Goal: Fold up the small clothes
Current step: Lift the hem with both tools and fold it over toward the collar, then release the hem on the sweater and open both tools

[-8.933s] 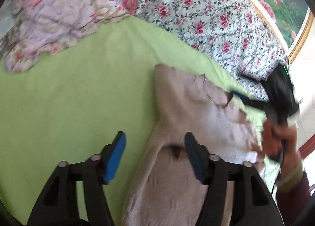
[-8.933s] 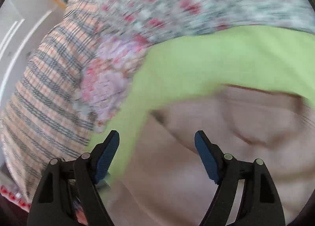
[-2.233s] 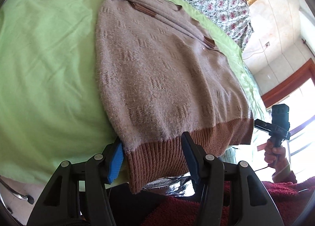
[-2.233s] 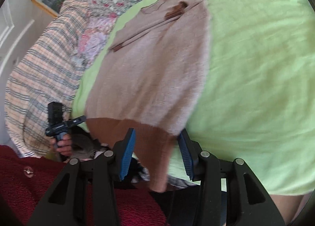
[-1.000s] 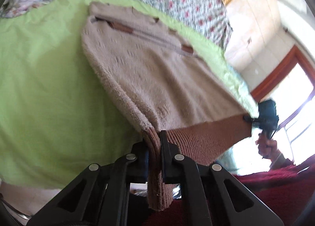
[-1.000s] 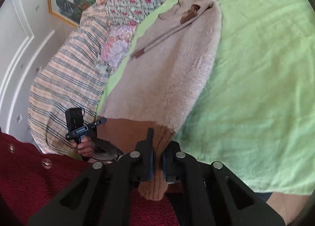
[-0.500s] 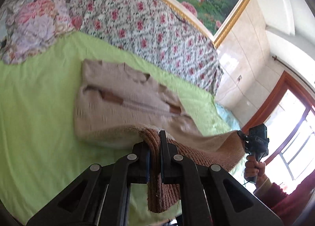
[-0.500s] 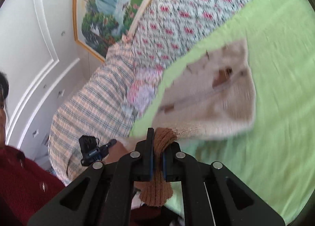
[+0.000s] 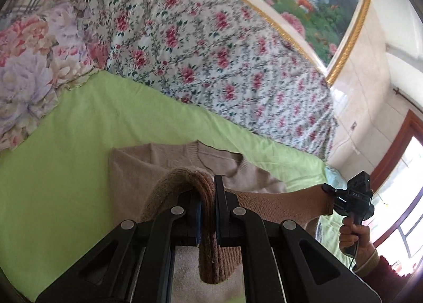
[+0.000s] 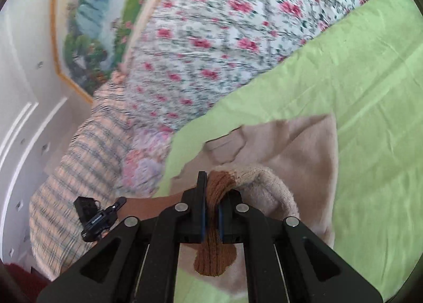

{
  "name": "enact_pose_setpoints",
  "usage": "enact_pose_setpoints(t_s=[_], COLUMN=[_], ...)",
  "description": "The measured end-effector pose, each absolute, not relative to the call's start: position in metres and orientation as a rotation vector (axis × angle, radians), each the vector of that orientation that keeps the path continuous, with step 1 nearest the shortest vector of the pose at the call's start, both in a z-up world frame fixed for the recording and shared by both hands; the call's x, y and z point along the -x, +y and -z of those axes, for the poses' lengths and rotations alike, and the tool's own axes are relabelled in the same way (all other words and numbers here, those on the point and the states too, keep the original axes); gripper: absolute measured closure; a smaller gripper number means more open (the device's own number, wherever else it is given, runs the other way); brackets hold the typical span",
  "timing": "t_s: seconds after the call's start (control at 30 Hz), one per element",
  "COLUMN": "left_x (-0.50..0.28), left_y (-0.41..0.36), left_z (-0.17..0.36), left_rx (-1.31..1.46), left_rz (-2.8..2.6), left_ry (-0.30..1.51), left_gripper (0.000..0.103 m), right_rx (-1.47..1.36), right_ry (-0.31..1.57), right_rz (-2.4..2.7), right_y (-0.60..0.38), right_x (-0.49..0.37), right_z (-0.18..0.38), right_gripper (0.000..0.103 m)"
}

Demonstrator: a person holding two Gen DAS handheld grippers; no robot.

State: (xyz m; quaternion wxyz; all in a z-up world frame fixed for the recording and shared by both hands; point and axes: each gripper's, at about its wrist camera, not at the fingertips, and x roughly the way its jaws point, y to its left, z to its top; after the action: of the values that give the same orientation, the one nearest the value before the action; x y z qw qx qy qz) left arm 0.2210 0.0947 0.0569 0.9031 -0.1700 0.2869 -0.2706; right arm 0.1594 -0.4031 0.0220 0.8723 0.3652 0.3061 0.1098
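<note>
Since before, both grippers (image 9: 207, 192) (image 10: 210, 192), apparently clamped, carried hem (image 9: 211, 250) toward collar (image 9: 195, 149).

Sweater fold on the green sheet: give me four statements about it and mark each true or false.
1. The left gripper is shut on the sweater's brown ribbed hem. True.
2. The right gripper is open and empty. False: it is shut on the hem too.
3. The sweater's neckline end lies on the green sheet. True.
4. The sweater lies on the floral quilt. False: it lies on the green sheet, with the quilt beyond it.
</note>
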Motion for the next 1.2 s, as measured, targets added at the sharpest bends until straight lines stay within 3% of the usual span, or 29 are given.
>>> enact_pose_setpoints(t_s=[0.27, 0.43, 0.5, 0.57, 0.6, 0.73, 0.87, 1.0, 1.2], left_x=[-0.308, -0.327, -0.318, -0.298, -0.288, -0.240, -0.232, -0.265, -0.338], left_y=[0.093, 0.094, 0.096, 0.096, 0.094, 0.067, 0.013, -0.001, 0.033], left_z=[0.005, 0.032, 0.031, 0.024, 0.021, 0.015, 0.029, 0.035, 0.021], left_rx=[0.364, 0.389, 0.398, 0.376, 0.367, 0.314, 0.186, 0.115, 0.195], left_rz=[0.467, 0.444, 0.450, 0.464, 0.478, 0.572, 0.644, 0.602, 0.408], left_ry=[0.749, 0.846, 0.840, 0.839, 0.838, 0.836, 0.910, 0.950, 0.919], left_gripper=[0.097, 0.095, 0.091, 0.080, 0.077, 0.056, 0.056, 0.061, 0.061], right_rx=[-0.775, -0.806, -0.800, -0.761, -0.741, -0.626, -0.389, -0.269, -0.452], right_ry=[0.771, 0.846, 0.817, 0.765, 0.746, 0.764, 0.940, 1.048, 0.919], right_rz=[-0.150, -0.079, -0.059, -0.042, -0.041, -0.179, -0.337, -0.168, 0.113], right_y=[-0.422, -0.428, -0.430, -0.429, -0.426, -0.378, -0.313, -0.324, -0.411], right_x=[-0.222, -0.229, -0.219, -0.202, -0.193, -0.170, -0.191, -0.231, -0.259], right_z=[0.036, 0.055, 0.046, 0.032, 0.027, 0.009, 0.023, 0.041, 0.034], right_gripper=[0.095, 0.088, 0.071, 0.054, 0.052, 0.052, 0.052, 0.052, 0.054])
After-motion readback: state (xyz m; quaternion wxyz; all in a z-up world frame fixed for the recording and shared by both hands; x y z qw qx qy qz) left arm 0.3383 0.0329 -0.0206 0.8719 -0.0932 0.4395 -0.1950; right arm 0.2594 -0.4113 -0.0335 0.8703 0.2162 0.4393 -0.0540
